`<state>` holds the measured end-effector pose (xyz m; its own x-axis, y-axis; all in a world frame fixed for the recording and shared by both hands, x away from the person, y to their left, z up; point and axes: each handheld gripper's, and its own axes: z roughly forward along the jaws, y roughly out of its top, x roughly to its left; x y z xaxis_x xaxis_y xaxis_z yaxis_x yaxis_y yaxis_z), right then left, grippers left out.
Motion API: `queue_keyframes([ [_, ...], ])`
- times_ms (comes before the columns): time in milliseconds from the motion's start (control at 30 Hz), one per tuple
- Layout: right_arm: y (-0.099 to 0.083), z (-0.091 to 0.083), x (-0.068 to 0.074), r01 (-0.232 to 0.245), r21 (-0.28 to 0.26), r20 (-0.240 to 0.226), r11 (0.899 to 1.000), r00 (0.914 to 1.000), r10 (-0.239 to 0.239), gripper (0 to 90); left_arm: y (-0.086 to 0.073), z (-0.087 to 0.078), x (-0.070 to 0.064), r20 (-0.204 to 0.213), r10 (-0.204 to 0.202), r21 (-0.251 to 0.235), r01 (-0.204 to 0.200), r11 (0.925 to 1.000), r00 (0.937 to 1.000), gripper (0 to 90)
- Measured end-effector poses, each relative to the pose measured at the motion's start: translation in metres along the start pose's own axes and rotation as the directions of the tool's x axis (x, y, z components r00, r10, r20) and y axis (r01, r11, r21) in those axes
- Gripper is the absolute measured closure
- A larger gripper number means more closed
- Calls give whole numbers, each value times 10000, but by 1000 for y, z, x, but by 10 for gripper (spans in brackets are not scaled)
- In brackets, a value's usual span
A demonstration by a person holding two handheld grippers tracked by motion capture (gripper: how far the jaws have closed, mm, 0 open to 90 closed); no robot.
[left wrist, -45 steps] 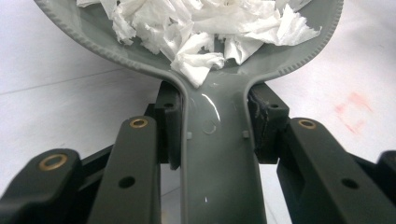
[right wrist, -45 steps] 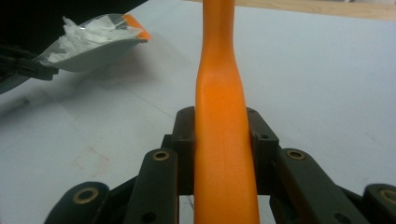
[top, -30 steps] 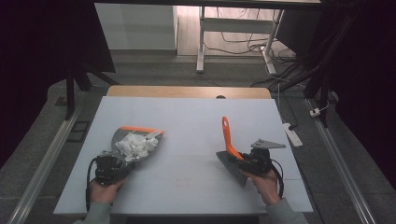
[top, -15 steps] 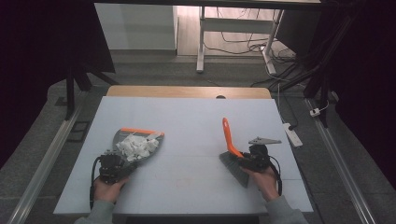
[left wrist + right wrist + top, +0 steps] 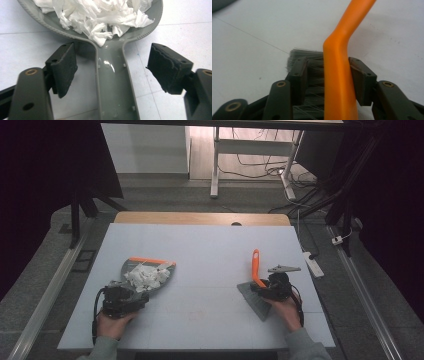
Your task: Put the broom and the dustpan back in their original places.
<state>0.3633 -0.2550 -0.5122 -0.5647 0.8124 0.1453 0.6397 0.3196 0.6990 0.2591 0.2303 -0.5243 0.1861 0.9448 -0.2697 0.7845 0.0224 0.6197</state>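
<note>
Straddling the dustpan (image 5: 113,82) handle, my left tongs (image 5: 113,72) stand apart w/o contact; pan lies flat near tabletop's left edge so the paper scraps (image 5: 100,17) stay inside. Right tongs (image 5: 328,80) are clamped on the brush (image 5: 338,75) handle near the right edge, bristles down on the tabletop (image 5: 210,250), prob. for control.

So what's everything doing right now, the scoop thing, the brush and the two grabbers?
Dustpan: flat on the table, full of torn white paper.
Paper: piled in the dustpan.
Brush: gripped by its orange handle, bristles down on the table.
Left gripper: open, jaws either side of the dustpan's handle.
Right gripper: shut on the brush.
</note>
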Motion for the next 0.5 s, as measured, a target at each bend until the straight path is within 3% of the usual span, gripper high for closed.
queue_keyframes([
  [167,0,4,-1,-16,195,225,9998,9997,12,458,-2,-8,4,59,455,-149,-454,9989,9989,217],
  [233,0,5,0,228,195,673,9995,9974,-241,418,-2,-11,7,124,577,-230,-574,9981,9983,217],
  [367,-1,4,-1,162,148,629,9998,9979,-171,424,-2,-16,9,222,819,-363,-810,9960,9964,218],
  [500,-1,-6,3,665,-282,944,9974,9935,-636,444,-2,-23,9,438,1538,-557,-1513,9869,9871,224],
])
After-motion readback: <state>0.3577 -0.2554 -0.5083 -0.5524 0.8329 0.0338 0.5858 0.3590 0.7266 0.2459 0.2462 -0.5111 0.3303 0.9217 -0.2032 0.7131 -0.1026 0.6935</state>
